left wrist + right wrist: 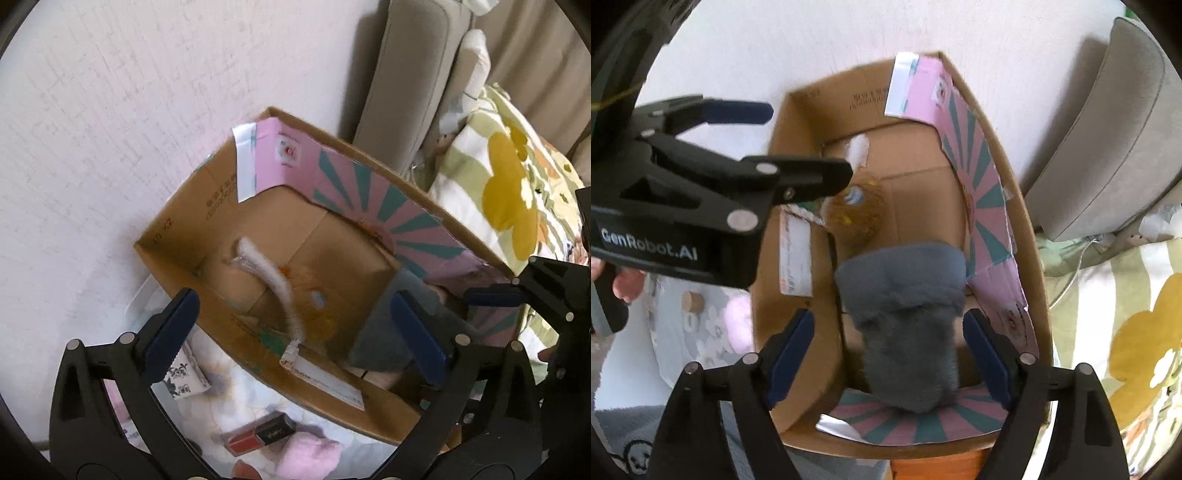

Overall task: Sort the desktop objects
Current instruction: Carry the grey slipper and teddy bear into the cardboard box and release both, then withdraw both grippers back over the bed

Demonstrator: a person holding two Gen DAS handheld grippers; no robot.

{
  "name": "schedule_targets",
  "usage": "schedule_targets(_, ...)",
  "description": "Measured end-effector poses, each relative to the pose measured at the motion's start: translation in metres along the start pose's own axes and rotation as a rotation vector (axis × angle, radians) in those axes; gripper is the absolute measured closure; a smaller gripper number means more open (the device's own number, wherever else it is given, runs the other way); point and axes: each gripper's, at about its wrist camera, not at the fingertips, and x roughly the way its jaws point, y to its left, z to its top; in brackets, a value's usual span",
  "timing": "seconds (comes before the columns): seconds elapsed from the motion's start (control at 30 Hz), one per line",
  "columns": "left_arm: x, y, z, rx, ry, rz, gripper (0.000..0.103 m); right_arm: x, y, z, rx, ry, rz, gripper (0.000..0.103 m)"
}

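An open cardboard box (764, 317) with pink and teal flaps stands against the white wall. Inside lie a grey plush slipper (908, 325), a yellow fuzzy item (857, 214) and a white pipe cleaner (273, 280). My right gripper (886, 354) is open just above the slipper, fingers either side of it and apart from it. My left gripper (295, 325) is open over the box's near wall (332, 402); it also shows in the right wrist view (809, 140). A red lipstick box (258, 434) and a pink plush (310, 458) lie outside the box.
A flowered cloth (207, 406) holds a printed packet (184, 376) and a small wooden knob (692, 301). A beige sofa (1108, 140) and a flowered cushion (517, 199) stand right of the box. A grey mat (624, 439) lies at lower left.
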Motion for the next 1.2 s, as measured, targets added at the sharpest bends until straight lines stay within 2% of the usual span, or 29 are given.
schedule_targets(0.17, -0.018, 0.005, -0.004, -0.012, -0.036, -0.011, 0.0, -0.017, 0.004, 0.0, 0.027, -0.058, 0.012, 0.023)
schedule_targets(0.27, -0.034, 0.011, -0.012, -0.029, -0.033, -0.021, 0.0, -0.034, 0.012, 0.004, -0.013, -0.109, 0.011, 0.023)
schedule_targets(0.4, -0.065, 0.027, -0.034, -0.073, -0.069, 0.003, 0.0, -0.063, 0.036, 0.006, -0.069, -0.16, -0.07, 0.023)
schedule_targets(0.5, -0.097, 0.043, -0.056, -0.112, -0.106, 0.081, 0.0, -0.081, 0.047, 0.007, -0.064, -0.224, -0.063, 0.023)
schedule_targets(0.6, -0.136, 0.059, -0.082, -0.134, -0.227, 0.163, 0.0, -0.089, 0.057, 0.015, -0.056, -0.25, -0.03, 0.023)
schedule_targets(0.67, -0.158, 0.072, -0.097, -0.149, -0.274, 0.195, 0.0, -0.091, 0.066, 0.018, -0.069, -0.261, -0.027, 0.023)
schedule_targets(0.9, -0.207, 0.121, -0.147, -0.3, -0.337, 0.19, 0.0, -0.099, 0.125, 0.029, -0.173, -0.305, -0.007, 0.023)
schedule_targets(1.03, -0.233, 0.142, -0.177, -0.356, -0.391, 0.22, 0.0, -0.108, 0.152, 0.039, -0.217, -0.338, 0.031, 0.023)
schedule_targets(1.2, -0.254, 0.157, -0.21, -0.401, -0.428, 0.301, 0.0, -0.108, 0.183, 0.04, -0.278, -0.38, 0.038, 0.023)
